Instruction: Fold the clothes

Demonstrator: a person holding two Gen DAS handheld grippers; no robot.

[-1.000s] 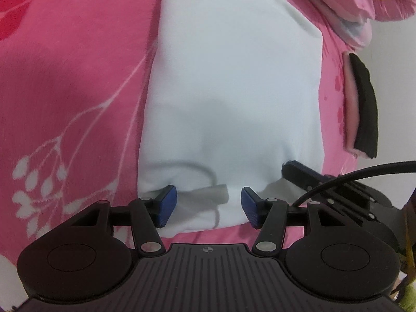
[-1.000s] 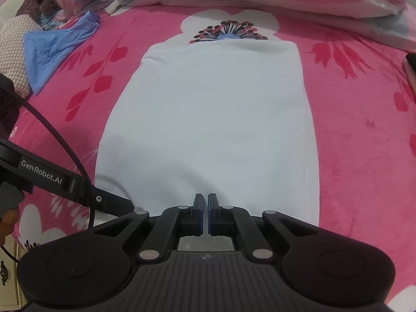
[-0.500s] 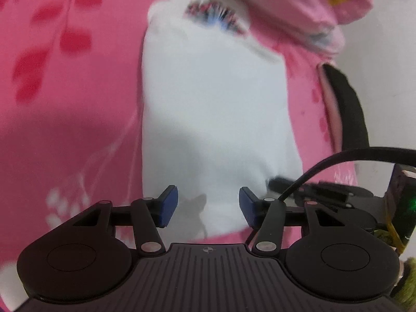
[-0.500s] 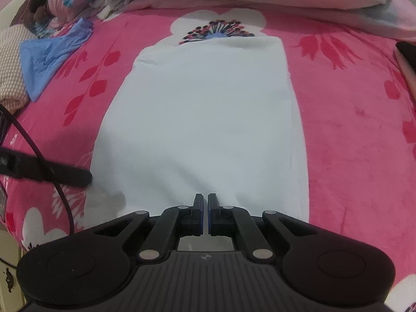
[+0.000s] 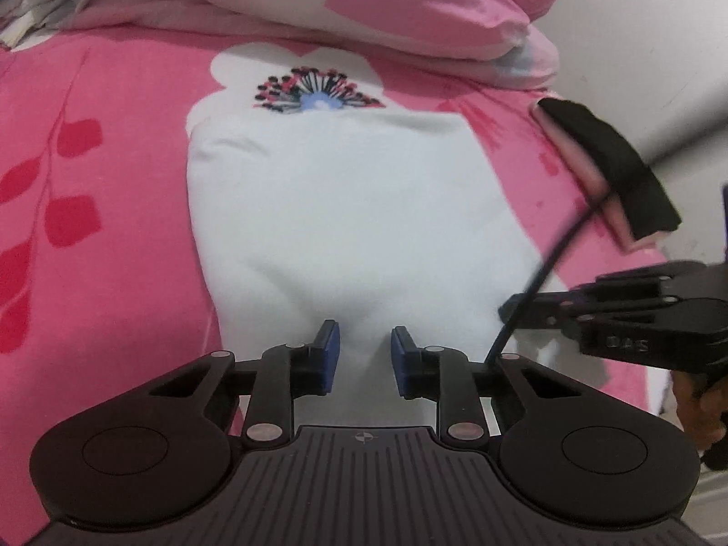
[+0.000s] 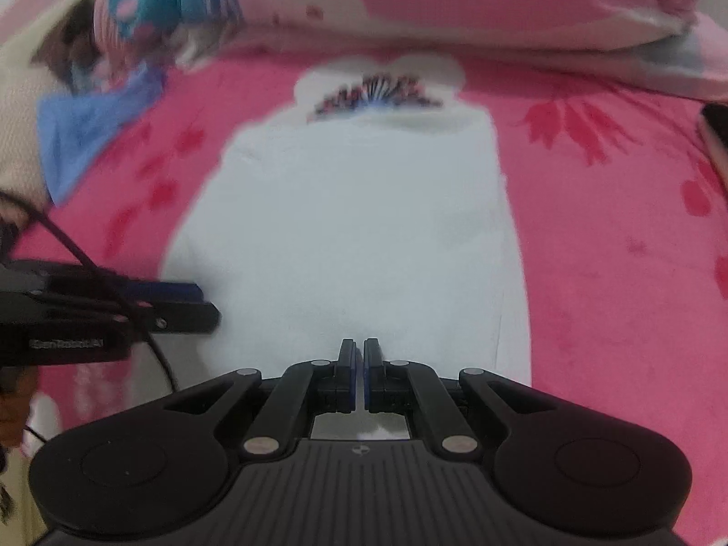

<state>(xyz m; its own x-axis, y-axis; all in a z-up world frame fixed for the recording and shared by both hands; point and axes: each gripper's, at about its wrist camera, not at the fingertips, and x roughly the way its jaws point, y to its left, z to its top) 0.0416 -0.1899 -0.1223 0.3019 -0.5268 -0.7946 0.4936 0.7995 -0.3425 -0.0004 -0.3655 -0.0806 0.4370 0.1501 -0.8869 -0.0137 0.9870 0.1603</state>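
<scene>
A white garment (image 5: pixel 346 227), already folded into a long narrow panel, lies flat on the pink floral bedspread (image 5: pixel 91 209) and fills the middle of both wrist views, its far end near a fan-shaped printed motif (image 5: pixel 314 91) in the upper centre. Both tools sit at the near hem, low in each frame, which reads as the set-up for lifting that edge and carrying it toward the far end for the next fold. The left gripper (image 5: pixel 361 355) has its blue-padded jaws closing with white cloth between them; the pads do not yet appear to press the fabric, so the pinch looks unfinished. The right gripper (image 6: pixel 359 375) has its pads pressed nearly together at the hem; whether a layer of cloth is caught in that thin slit cannot be told from here. In the left view the right tool enters from the right edge at the hem corner, a black cable (image 5: pixel 541 282) trailing across it. The garment looks like soft, smooth knit with rounded edges, thin enough to drape and bunch when lifted unevenly. The bedspread seems plush and fleecy, so the cloth may cling. A folded pink quilt (image 5: pixel 346 4) lies across the top, and a blue cloth (image 6: pixel 91 123) sits at the upper left of the right view.
</scene>
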